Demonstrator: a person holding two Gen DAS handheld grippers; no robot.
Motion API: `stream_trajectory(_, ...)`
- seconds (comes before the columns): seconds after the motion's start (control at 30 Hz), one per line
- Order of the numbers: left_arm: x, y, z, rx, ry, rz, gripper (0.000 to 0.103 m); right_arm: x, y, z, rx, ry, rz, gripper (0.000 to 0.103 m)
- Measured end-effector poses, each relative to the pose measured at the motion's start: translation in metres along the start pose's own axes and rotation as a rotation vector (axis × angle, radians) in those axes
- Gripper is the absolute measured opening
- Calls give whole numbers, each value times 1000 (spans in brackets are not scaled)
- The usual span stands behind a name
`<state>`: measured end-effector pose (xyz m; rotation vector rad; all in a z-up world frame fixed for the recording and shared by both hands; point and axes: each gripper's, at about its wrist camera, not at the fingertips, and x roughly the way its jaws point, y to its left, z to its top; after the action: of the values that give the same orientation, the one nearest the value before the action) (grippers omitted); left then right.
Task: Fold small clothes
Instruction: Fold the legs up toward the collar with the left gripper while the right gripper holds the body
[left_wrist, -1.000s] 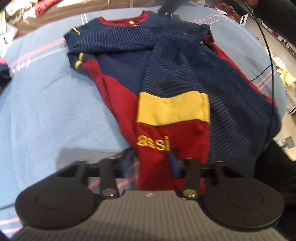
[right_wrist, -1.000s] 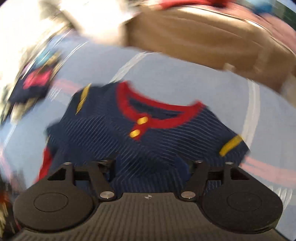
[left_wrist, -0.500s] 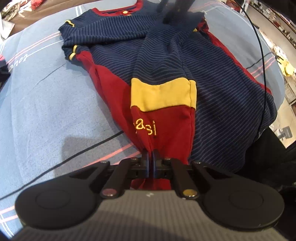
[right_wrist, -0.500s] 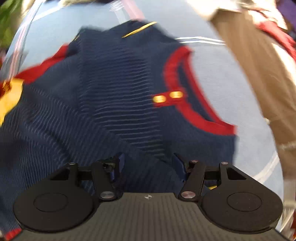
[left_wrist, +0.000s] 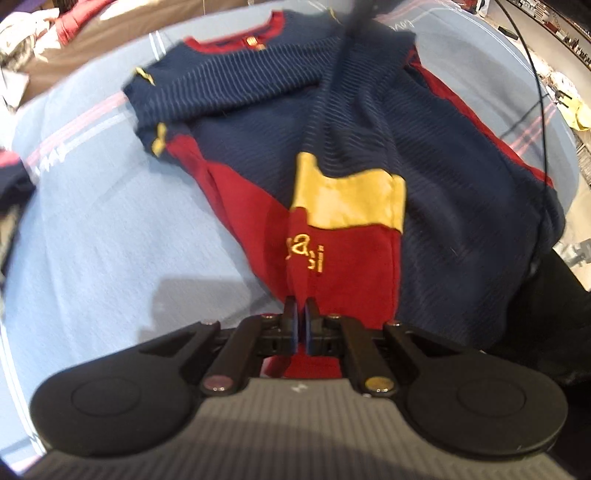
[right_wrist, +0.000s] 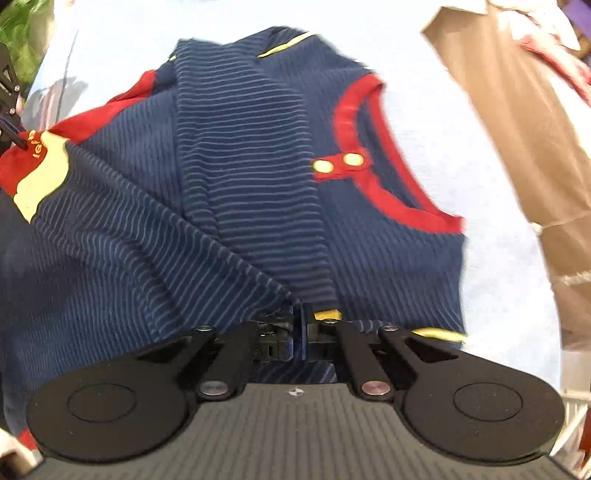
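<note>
A small navy striped garment (left_wrist: 369, 129) with red panels, a yellow patch and a red snap collar (right_wrist: 369, 177) lies spread on a light blue bedspread (left_wrist: 92, 240). My left gripper (left_wrist: 300, 306) is shut on the garment's red hem below the yellow lettering and holds it slightly raised. In the right wrist view the garment (right_wrist: 240, 166) shows from the collar end. There the jaws of my right gripper (right_wrist: 300, 314) are closing, pads pressed on a fold of striped fabric by a yellow-trimmed cuff. The left gripper (right_wrist: 7, 110) shows at the far left edge.
A brown cloth (right_wrist: 517, 110) lies beside the bedspread (right_wrist: 498, 258). Loose clothes (left_wrist: 37, 37) are piled at the back left. A black cable (left_wrist: 543, 110) crosses the garment's right side. Something dark (left_wrist: 554, 314) fills the lower right, past the garment's edge.
My left gripper shut on the red hem and lifted it a little. My right gripper rolled round near the collar and went from wide open to shut on the striped fold.
</note>
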<state>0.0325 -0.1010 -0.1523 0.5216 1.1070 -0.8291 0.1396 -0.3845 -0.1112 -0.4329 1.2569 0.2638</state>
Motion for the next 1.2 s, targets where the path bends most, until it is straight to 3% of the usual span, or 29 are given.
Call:
stream_trajectory(0.13, 2, 27, 32, 39, -26, 90, 3, -15, -24, -19, 97, 7, -89, 5)
stream_trajectory(0.23, 8, 61, 74, 23, -73, 131, 3, -19, -46, -29, 184, 22, -142, 5)
stream_trajectory(0.3, 10, 81, 102, -11, -93, 126, 3, -17, -58, -36, 277, 39, -147, 5)
stream_trajectory(0.33, 10, 84, 111, -14, -96, 77, 4, -16, -58, -37, 281, 39, -161, 6)
stream_trajectory(0.4, 12, 80, 121, 21, -97, -46, 15, -12, -51, -39, 260, 38, -151, 6)
stream_trajectory(0.43, 14, 74, 121, 39, -100, -75, 35, -10, -48, -40, 252, 37, -152, 6)
stream_trajectory(0.47, 20, 66, 120, 75, -74, -112, 62, -6, -48, -39, 247, 38, -148, 6)
stream_trajectory(0.5, 25, 59, 117, 114, -52, -133, 68, -4, -49, -40, 253, 42, -143, 6)
stream_trajectory(0.6, 41, 37, 107, 231, -3, -162, 69, -1, -52, -43, 270, 45, -140, 6)
stream_trajectory(0.63, 50, 33, 102, 249, 17, -149, 69, 0, -51, -42, 276, 44, -140, 6)
stream_trajectory(0.73, 68, 28, 88, 224, 81, -152, 44, 2, -49, -42, 273, 42, -142, 6)
stream_trajectory(0.8, 63, 28, 84, 205, 73, -157, 35, 2, -47, -44, 282, 41, -143, 6)
stream_trajectory(0.87, 58, 28, 82, 209, 89, -161, 9, 2, -47, -46, 289, 39, -137, 6)
stream_trajectory(1.03, 38, 35, 94, 225, 51, -91, 3, -1, -48, -49, 296, 47, -133, 6)
stream_trajectory(1.2, 14, 87, 135, 93, -56, -4, 3, 1, -52, -52, 316, 59, -141, 6)
